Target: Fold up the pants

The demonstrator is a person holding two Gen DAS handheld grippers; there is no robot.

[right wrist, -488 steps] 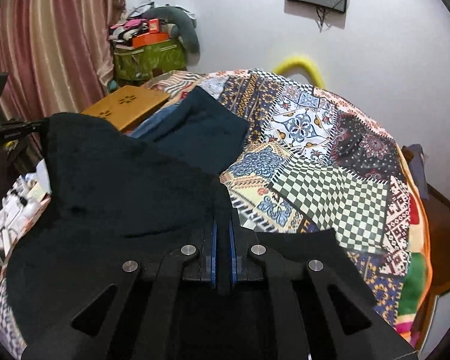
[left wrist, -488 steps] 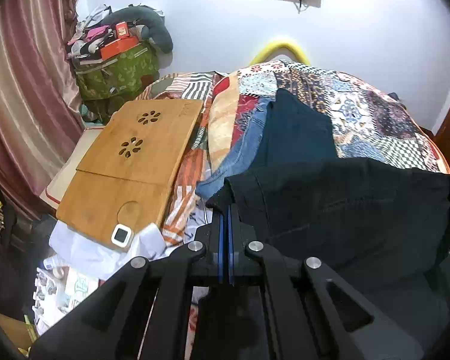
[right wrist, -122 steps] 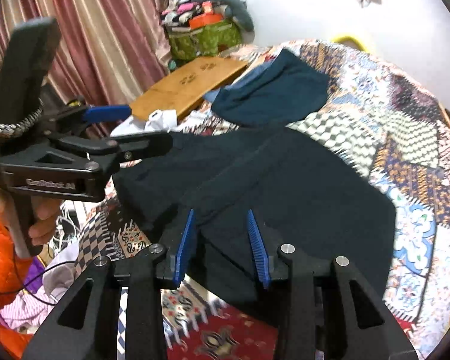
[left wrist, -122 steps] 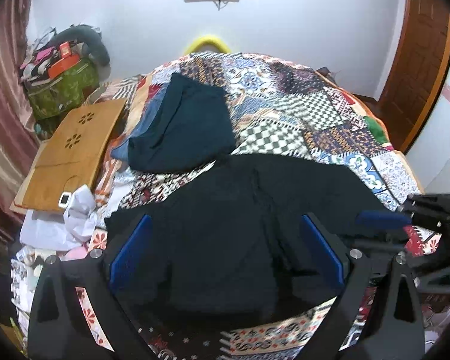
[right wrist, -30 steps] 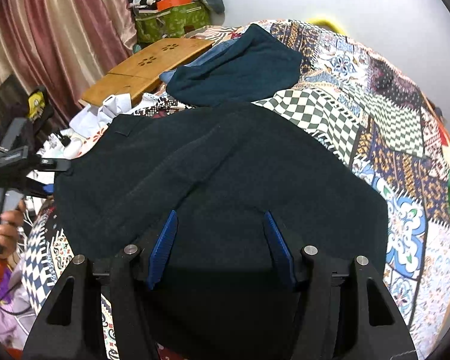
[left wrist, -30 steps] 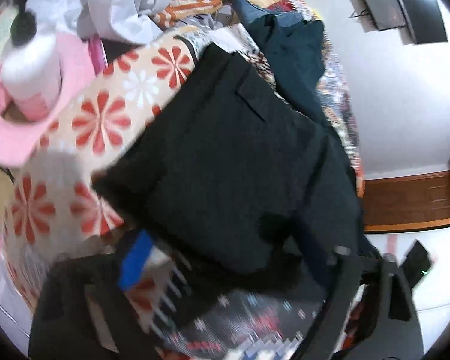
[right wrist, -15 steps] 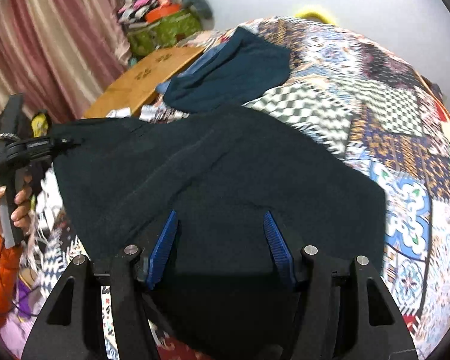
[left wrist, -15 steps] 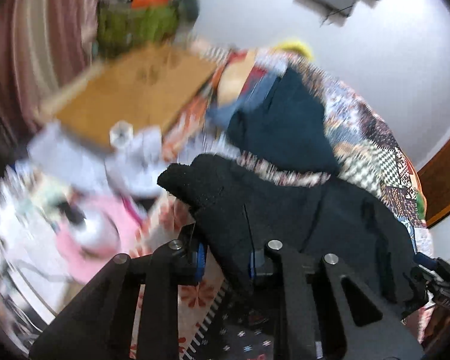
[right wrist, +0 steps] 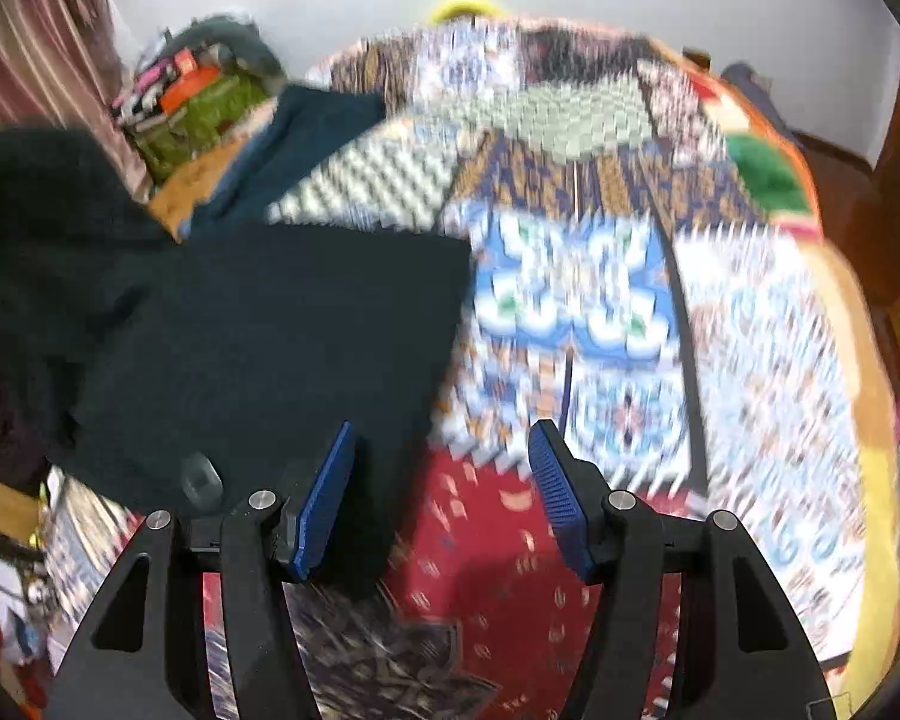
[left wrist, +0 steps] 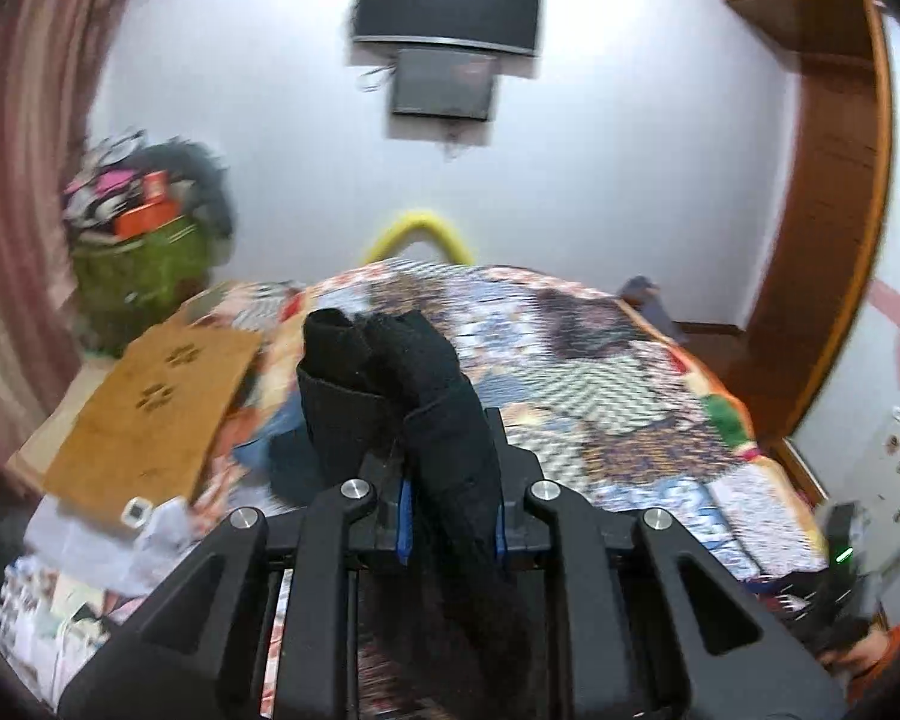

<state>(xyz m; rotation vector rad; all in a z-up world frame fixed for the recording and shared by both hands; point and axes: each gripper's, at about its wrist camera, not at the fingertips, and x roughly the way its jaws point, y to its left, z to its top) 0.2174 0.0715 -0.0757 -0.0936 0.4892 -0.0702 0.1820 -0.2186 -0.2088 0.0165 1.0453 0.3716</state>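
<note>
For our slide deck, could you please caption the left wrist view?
Left gripper shut on a bunched fold of black pants, lifted above the patchwork bedspread.

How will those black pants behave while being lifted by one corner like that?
Probably floppy: the pants bunch and droop over the left gripper, which is shut on them. Likely somewhat heavy for cloth, since the fabric looks thick. The rest would probably drag across the quilt rather than slide freely; the right gripper is open, holding nothing.
</note>
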